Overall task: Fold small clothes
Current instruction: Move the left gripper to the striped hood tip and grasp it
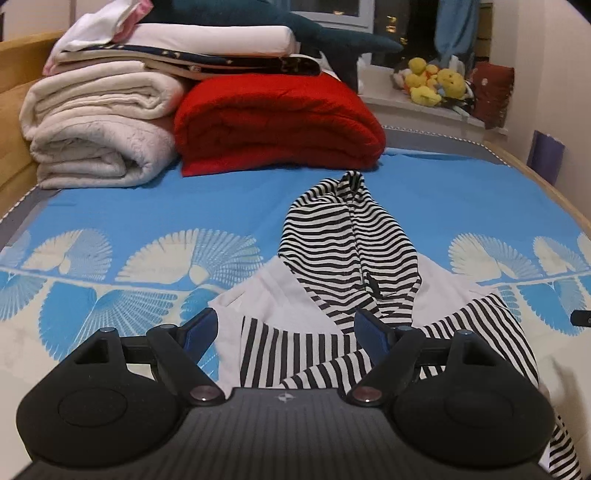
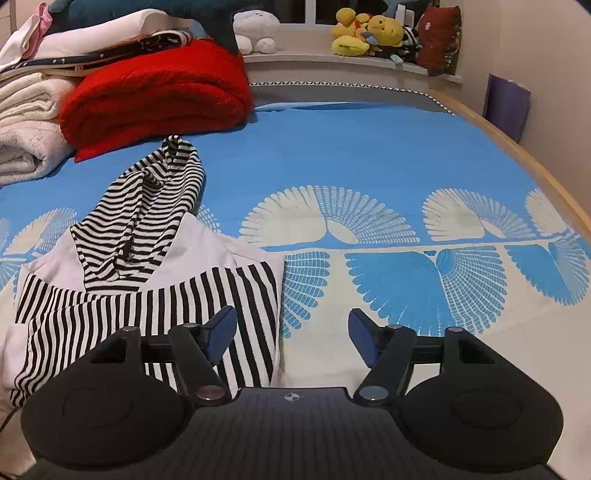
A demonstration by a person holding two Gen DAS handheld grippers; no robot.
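Both jaws spread, gripping nothing: left gripper (image 1: pixel 286 330) and right gripper (image 2: pixel 291 332) hovering over striped hoodie (image 1: pixel 347 258) at near edge of bed (image 2: pixel 369 147). Sleeves folded across chest, hood flat. Remaining, by guess: fold hood and body.

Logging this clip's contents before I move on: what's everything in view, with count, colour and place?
hoodie: 1, black-and-white striped with white panels, partly folded, near side of the bed
bedspread: 1, blue with cream fan pattern, covering the bed
red blanket: 1, folded, far end of the bed
cream blankets: stack, beside the red blanket
folded linens: several, white and navy, on top of the stack
shark plush: 1, dark teal, on the pile
yellow plush toys: several, windowsill
left gripper: fingers blue, open, above the hoodie
right gripper: open, above the hoodie's edge
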